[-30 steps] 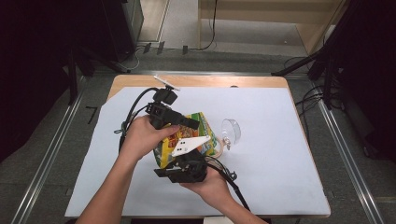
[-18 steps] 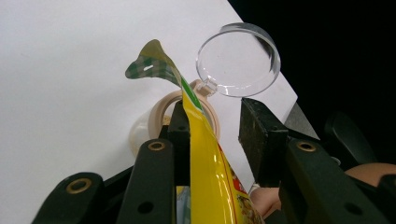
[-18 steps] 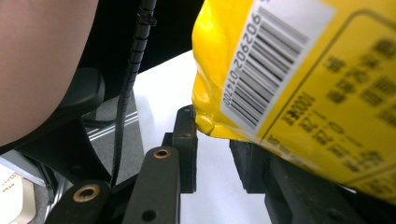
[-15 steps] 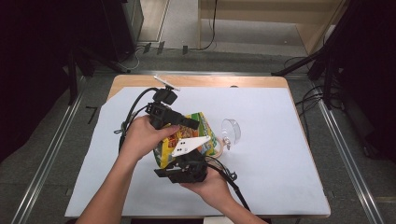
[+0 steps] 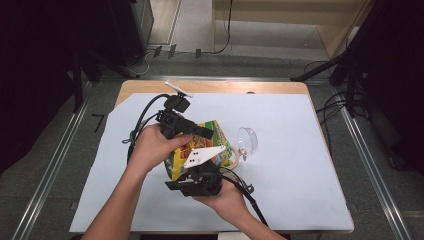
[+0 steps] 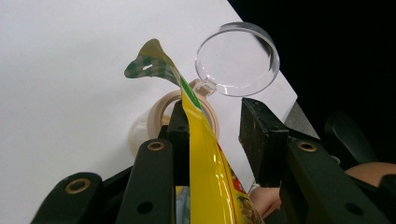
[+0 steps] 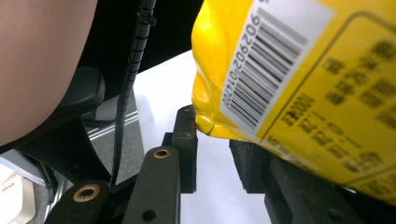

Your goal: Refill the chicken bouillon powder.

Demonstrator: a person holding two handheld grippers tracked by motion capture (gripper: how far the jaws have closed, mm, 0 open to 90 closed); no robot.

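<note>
Yellow snack bag (image 5: 200, 147) mid-frame, long axis toward upper right; left gripper (image 5: 197, 132) above, right gripper (image 5: 192, 182) below, both jaws unclenched around its edges.

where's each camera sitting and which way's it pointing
High view: above the person's side, looking forward and down on the table; forearms, hands, left gripper and right gripper show.
Left gripper view: rides the left gripper, looking along its jaws at the yellow bag and clear lid.
Right gripper view: rides the right gripper, facing the bag's barcode side; a forearm shows.
Shared: the yellow bag; high and left views share the lid.
</note>
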